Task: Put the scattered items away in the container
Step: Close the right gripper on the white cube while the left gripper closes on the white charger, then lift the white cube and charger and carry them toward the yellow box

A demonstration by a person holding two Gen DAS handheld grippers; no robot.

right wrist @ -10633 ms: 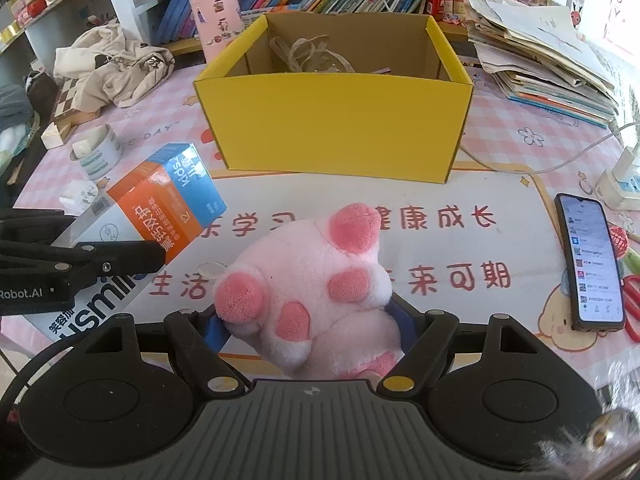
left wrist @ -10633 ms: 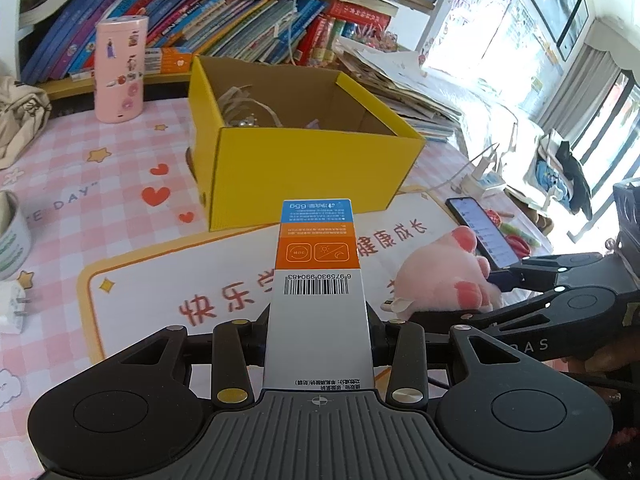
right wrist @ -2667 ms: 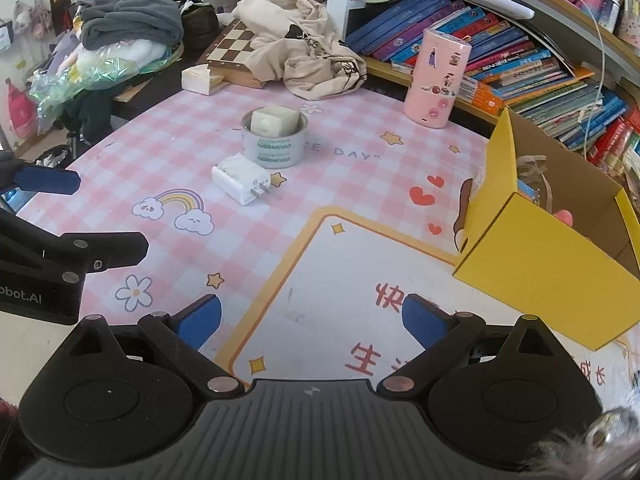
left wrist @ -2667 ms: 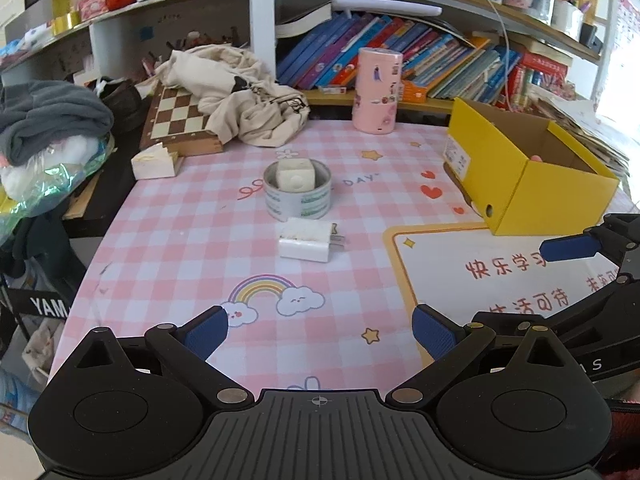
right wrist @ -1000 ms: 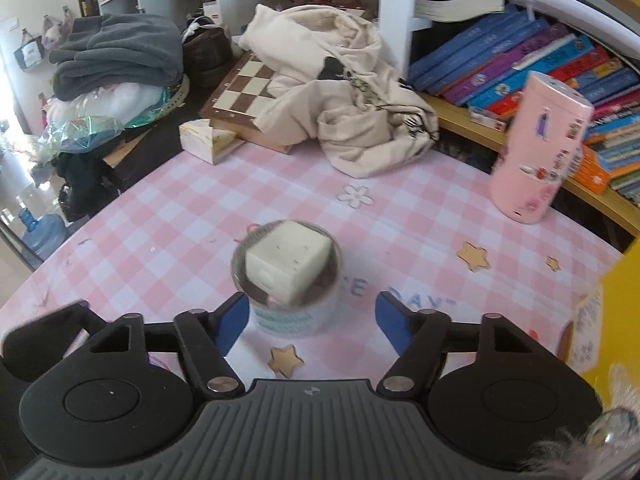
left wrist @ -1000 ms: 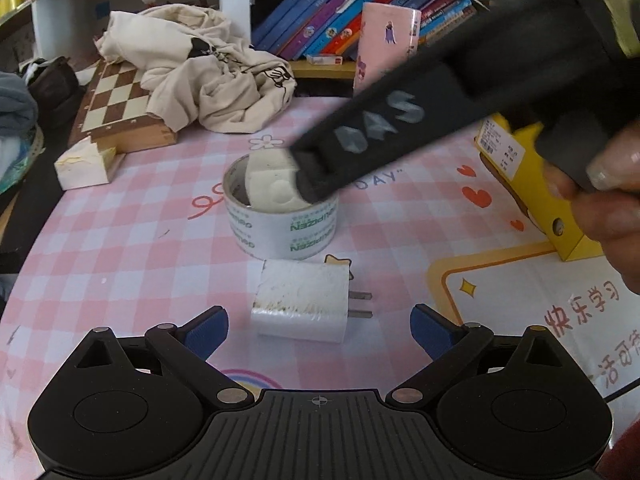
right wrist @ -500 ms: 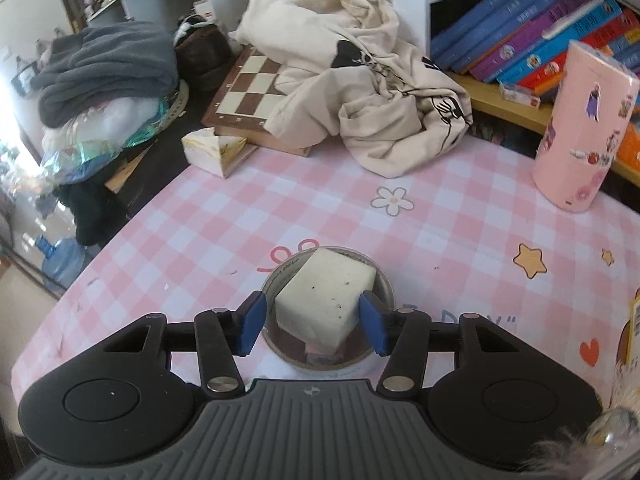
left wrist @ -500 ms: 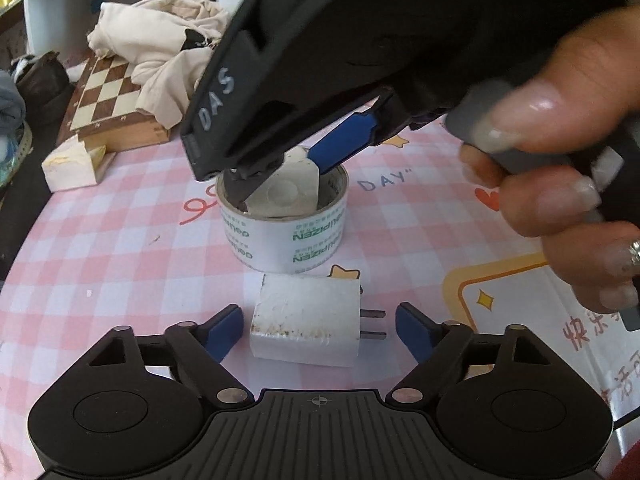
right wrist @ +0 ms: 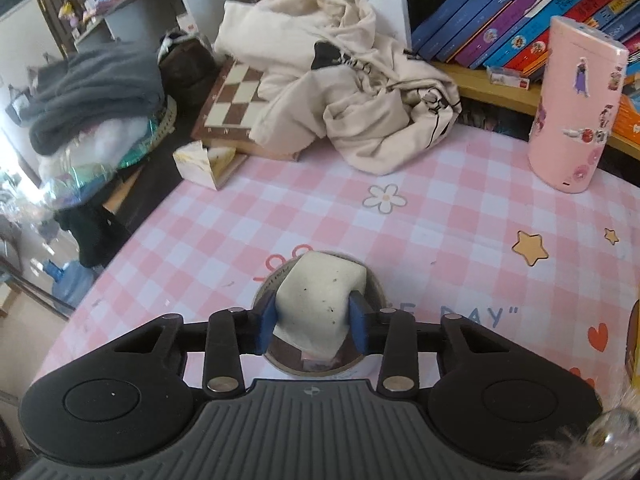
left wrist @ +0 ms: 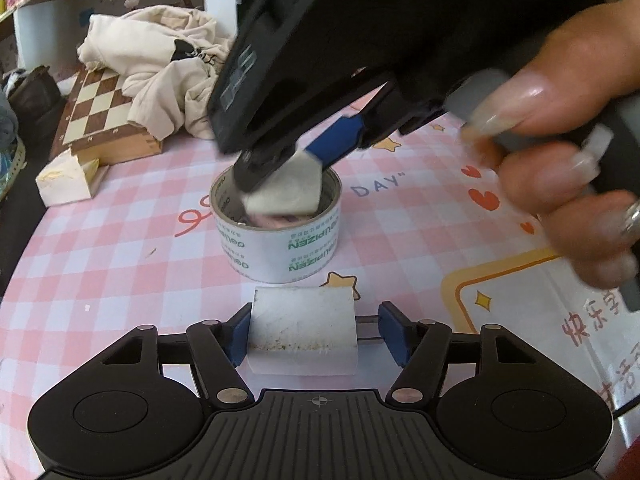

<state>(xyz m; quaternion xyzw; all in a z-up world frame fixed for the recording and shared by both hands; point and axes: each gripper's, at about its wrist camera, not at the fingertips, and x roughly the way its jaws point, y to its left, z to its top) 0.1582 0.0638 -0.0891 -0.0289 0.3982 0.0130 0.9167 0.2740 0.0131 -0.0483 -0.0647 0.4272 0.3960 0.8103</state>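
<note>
A white charger plug [left wrist: 302,328] lies on the pink checked tablecloth, prongs pointing right. My left gripper [left wrist: 316,336] is shut on it, the left pad against its body and the right pad at the prong tips. Just beyond stands a tape roll [left wrist: 280,248] with a cream foam cube [left wrist: 286,196] resting in its hole. My right gripper [right wrist: 313,320] reaches down from above and is shut on that cube [right wrist: 320,300], one blue pad pressed on each side. A yellow sliver at the far right edge [right wrist: 634,340] may be the box; the rest is out of view.
A person's hand [left wrist: 560,168] holding the right gripper fills the upper right of the left wrist view. A pink cylinder [right wrist: 576,120], a beige cloth heap [right wrist: 352,100], a chessboard [right wrist: 236,100] and a small cream box [right wrist: 200,164] stand behind. The table edge [right wrist: 120,248] drops off on the left.
Both pairs of fingers have narrowed. The left ones came in onto the charger. The right ones closed onto the cube in the tape roll, and the right gripper dropped lower.
</note>
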